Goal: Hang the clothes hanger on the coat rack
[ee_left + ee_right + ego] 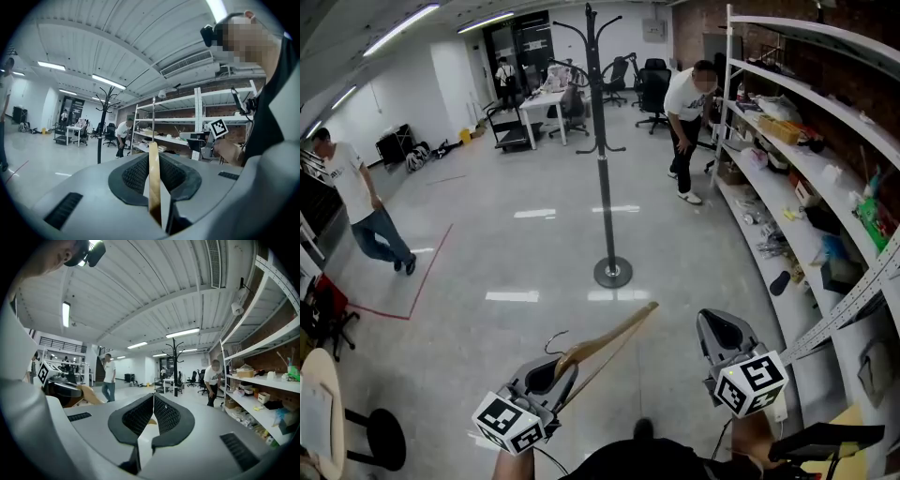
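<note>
**Hanger's in hand, rack not reached yet**

The left gripper is clamped on the wooden hanger near its hook end, and the long arm sticks out ahead and to the right of the jaws. The coat rack stands well ahead of both grippers across open floor, with no hanger on it. The right gripper is closed up and empty, near the hanger's far tip. So pickup's done; getting over there and the actual hanging are left.
</note>
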A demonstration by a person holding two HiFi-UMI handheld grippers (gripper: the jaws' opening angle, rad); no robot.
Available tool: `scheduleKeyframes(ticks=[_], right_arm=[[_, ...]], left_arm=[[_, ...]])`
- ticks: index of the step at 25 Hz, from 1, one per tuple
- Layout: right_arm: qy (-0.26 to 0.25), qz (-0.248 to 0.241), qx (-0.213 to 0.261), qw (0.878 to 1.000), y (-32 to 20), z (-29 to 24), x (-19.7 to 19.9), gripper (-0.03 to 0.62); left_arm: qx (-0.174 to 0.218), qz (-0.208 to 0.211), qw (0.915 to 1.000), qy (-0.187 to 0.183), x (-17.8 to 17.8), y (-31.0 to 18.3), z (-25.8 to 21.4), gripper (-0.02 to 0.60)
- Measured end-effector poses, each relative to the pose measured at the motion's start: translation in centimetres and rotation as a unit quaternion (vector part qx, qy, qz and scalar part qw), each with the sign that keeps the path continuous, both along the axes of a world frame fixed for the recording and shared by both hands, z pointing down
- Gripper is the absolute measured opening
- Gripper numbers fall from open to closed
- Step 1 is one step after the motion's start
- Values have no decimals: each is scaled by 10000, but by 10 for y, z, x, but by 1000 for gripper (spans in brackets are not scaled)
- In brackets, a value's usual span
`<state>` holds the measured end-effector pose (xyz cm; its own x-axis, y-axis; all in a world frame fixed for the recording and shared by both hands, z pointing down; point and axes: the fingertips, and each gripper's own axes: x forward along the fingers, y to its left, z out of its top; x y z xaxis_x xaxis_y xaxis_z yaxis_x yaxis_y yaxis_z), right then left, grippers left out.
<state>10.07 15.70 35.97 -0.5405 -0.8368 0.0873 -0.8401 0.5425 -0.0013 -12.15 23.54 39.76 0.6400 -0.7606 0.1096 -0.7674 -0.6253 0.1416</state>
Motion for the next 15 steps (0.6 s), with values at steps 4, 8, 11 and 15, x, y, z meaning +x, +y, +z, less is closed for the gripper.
scheduleKeyframes(ticks=[4,8,11,15], right_arm=[[-29,50,-52,10000,-58,4,16,8],[-25,54,-96,9999,-100,8,15,8],[48,95,-104,9999,-144,12,6,8],[99,247,-130,9996,-215,13,-19,8]], left_arm=[[14,32,10000,48,16,-58,-4,52],[-44,103,9999,-19,21,-100,-5,52],[-52,148,9999,-53,13,-146,-2,52],[-51,311,9995,10,-10,-225,6,52]])
